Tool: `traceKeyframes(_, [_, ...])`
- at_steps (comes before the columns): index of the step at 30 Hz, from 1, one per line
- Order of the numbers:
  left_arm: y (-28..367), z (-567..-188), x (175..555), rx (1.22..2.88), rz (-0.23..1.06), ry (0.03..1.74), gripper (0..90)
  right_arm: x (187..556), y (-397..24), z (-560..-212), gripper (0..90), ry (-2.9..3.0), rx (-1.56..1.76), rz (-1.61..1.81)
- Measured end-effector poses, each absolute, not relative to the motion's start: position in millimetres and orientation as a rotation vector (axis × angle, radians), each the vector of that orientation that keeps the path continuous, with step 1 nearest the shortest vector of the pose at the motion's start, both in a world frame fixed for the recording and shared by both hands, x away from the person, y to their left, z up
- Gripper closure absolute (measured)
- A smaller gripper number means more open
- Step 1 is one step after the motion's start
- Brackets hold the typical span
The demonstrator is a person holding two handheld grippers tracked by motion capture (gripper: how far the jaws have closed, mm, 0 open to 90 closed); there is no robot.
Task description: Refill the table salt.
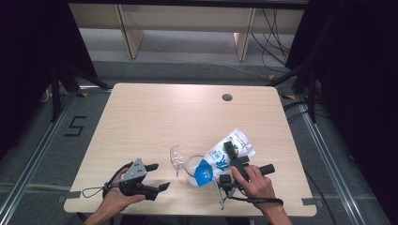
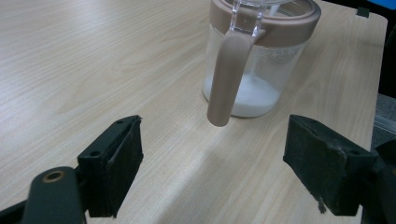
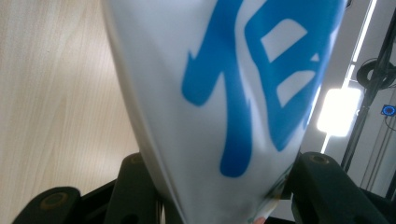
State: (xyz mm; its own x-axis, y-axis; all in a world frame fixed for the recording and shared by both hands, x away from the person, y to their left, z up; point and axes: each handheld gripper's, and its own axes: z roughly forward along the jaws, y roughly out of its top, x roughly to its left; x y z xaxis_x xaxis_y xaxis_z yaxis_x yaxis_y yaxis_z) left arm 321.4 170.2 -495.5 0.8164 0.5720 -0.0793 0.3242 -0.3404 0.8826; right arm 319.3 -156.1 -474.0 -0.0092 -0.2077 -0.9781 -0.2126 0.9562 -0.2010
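Note:
A clear jar [image 2: 254,60] with a brown rim and brown handle [image 2: 227,77] stands on the table, a layer of white powder in its bottom. In the high view the jar [image 1: 191,168] sits at the front centre with its clear lid [image 1: 176,156] flipped open to the left. A white and blue bag [image 1: 224,157] is tilted over it, its blue end down at the jar's mouth. My right gripper [image 1: 232,157] is shut on the bag [image 3: 233,93], which rises between its jaws. My left gripper [image 1: 159,176] stands open, left of the jar, nothing between its fingers [image 2: 114,161].
The light wooden table [image 1: 155,117] has a round cable hole [image 1: 227,97] near its far edge. Cables trail from both grippers at the front edge. Floor rails and dark stands flank the table.

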Motion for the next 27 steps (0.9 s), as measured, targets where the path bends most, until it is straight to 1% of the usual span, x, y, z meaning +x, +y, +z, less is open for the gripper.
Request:
traceKeyframes(12, [170.7,-495.4,321.6,1.961,0.299,0.666,19.0,319.4,-156.5,-474.4,60.1,1.599,-0.317,0.013])
traceKeyframes(23, [170.5,-495.7,321.9,1.959,0.294,0.662,19.0,320.2,-155.2,-469.9,62.1,1.593,-0.377,-0.024])
traceKeyframes(27, [170.6,-495.7,321.9,1.959,0.292,0.662,19.0,319.9,-156.5,-474.3,62.4,1.608,-0.324,0.009])
